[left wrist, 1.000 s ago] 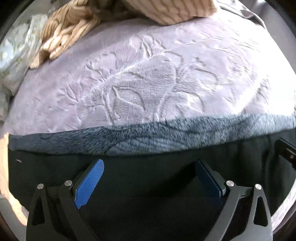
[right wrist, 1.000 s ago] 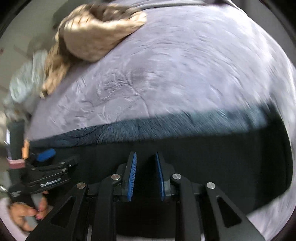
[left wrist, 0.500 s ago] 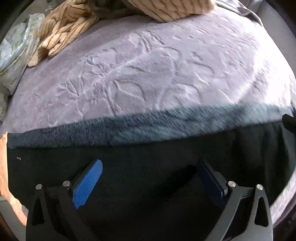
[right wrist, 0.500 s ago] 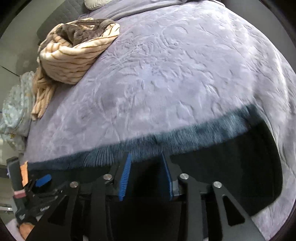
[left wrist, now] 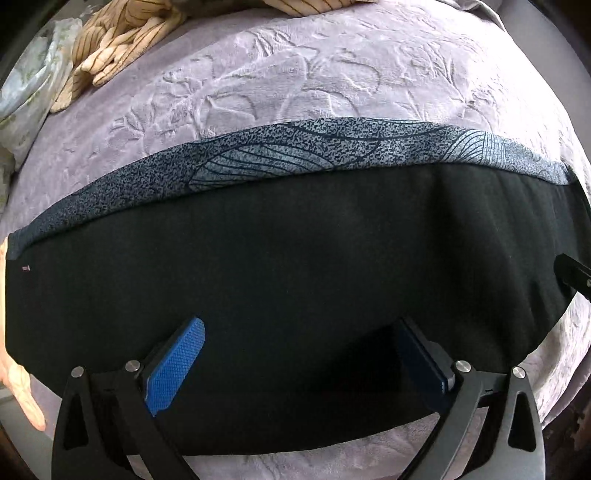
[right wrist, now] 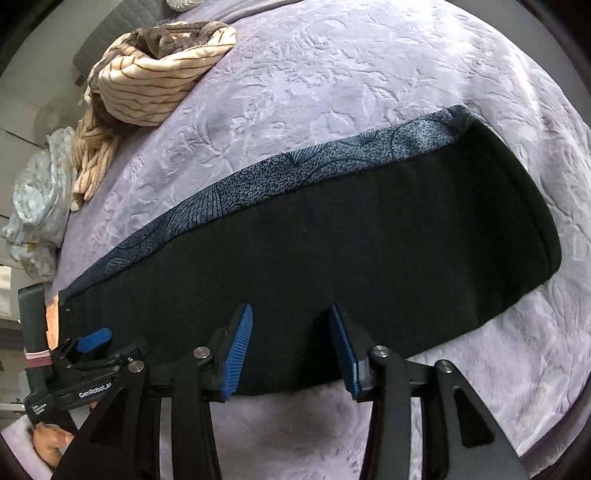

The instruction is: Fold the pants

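You are working over a bed spread with a lilac embossed blanket (left wrist: 295, 74), and the pants (left wrist: 295, 258) are your landmark for everything else.

From the left wrist view, the pants lie flat across the blanket as one long black band, with a grey patterned layer (left wrist: 295, 151) showing along their far edge, so one leg looks already laid over the other lengthwise. Beyond the pants, at the far left corner, sits a striped beige garment (left wrist: 122, 33). Your left gripper (left wrist: 299, 354) hangs over the near edge of the pants with its blue pads spread wide; nothing is pinched between them. At the right end of the pants a dark bit of your other tool just enters the view.

From the right wrist view, the same band runs from lower left up to a rounded end at the right, again with the patterned strip on its far side. Your right gripper (right wrist: 291, 347) is over the near edge of the pants, its jaws opening; black cloth lies beneath the gap, but the pads do not appear to press on it. The left tool shows at the left end of the pants.

By my reading, the lengthwise fold is done. The pants remain full length, so the crosswise folds are left to you.
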